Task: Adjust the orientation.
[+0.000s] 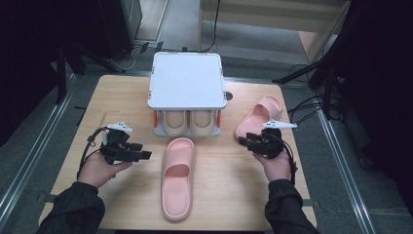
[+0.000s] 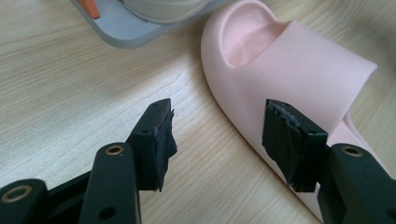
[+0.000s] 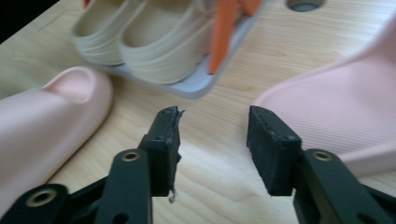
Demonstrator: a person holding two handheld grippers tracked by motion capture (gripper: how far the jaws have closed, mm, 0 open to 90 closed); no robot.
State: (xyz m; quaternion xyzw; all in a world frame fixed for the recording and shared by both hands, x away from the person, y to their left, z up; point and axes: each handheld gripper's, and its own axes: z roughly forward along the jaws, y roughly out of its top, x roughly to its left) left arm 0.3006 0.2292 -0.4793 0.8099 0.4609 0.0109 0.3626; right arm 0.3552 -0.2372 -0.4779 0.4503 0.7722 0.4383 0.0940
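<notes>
Two slippers out: both pink, loose on the table (image 1: 122, 204).
Middle slipper (image 1: 177, 177): before the rack (image 1: 186, 79).
Right slipper (image 1: 260, 115): beside it.
Rack: beige pair (image 1: 187, 122) in; pink pair left, I reckon.
My left gripper (image 1: 141, 151): agape, empty.
My right gripper (image 1: 246, 141): agape, empty.

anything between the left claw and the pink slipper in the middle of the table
Nothing: in the high view bare wood separates the left claw from the middle pink slipper. In the left gripper view its open jaws frame bare table.
</notes>
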